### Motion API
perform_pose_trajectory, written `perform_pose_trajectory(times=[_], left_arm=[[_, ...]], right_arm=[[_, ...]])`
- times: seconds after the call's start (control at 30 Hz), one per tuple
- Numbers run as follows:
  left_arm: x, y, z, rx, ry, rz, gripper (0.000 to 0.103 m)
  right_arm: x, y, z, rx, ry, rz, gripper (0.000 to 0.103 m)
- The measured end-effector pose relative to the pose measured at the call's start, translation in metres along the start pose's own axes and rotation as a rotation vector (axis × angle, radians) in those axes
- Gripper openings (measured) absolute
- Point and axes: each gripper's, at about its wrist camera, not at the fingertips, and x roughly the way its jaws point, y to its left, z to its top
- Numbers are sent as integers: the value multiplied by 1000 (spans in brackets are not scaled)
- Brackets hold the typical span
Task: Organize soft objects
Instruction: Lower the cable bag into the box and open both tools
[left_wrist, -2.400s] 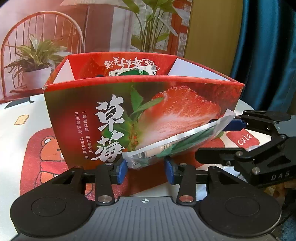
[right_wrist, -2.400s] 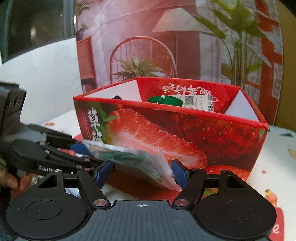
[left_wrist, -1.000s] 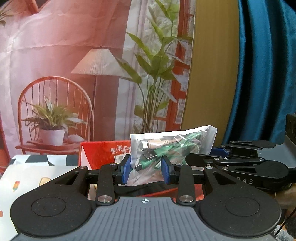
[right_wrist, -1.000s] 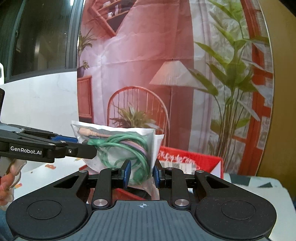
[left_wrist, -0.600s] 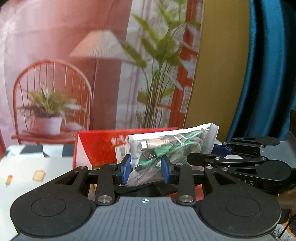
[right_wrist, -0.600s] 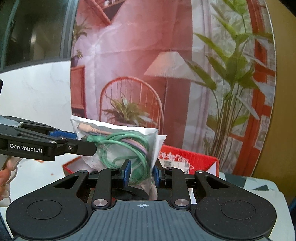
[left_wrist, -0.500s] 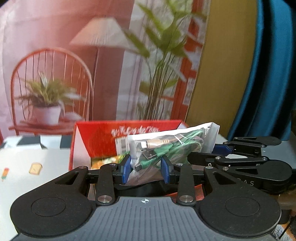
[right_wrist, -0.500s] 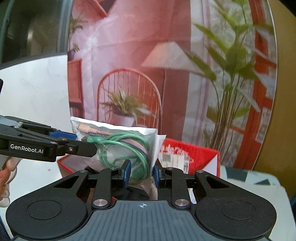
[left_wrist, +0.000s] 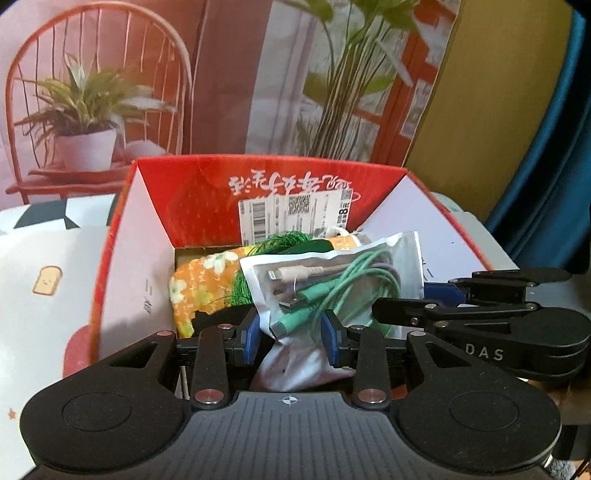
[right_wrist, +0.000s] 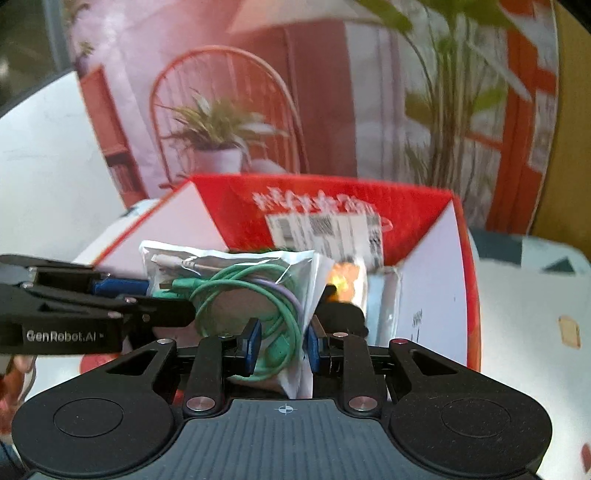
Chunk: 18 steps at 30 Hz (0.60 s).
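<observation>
A clear plastic bag of coiled green cables (left_wrist: 332, 284) (right_wrist: 243, 291) hangs over the open red strawberry box (left_wrist: 207, 192) (right_wrist: 424, 206). My left gripper (left_wrist: 291, 338) is shut on one end of the bag. My right gripper (right_wrist: 281, 343) is shut on the other end; it reaches in from the right in the left wrist view. Inside the box lie an orange flowered cloth (left_wrist: 199, 280) (right_wrist: 343, 277) and a green tasselled item (left_wrist: 280, 243), partly hidden behind the bag.
The box stands on a white cloth with cartoon prints (left_wrist: 44, 280). A printed backdrop of a chair and plants (left_wrist: 92, 110) hangs behind it, and a blue curtain (left_wrist: 546, 155) is on the right. A person's fingers (right_wrist: 14, 369) show at the left edge.
Both grippers have tipped down and sunk toward the box with the bag between them. The inside of the box, hidden before, is now in view under the bag.
</observation>
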Motion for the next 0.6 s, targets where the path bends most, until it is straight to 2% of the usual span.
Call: perform_pose_trajectory(times=[0.27, 0.43, 0.53, 0.6], left_arm=[[15, -5, 2, 40, 54, 8, 37], [12, -9, 3, 64, 48, 6, 37], [2, -9, 1, 78, 28, 8, 47], [-9, -10, -2, 87, 1, 21, 66]], right_arm=[[21, -9, -2, 51, 85, -37, 25], [24, -8, 1, 62, 110, -62, 29], [21, -7, 2, 59, 98, -92, 37], [15, -4, 1, 40, 80, -117, 41]])
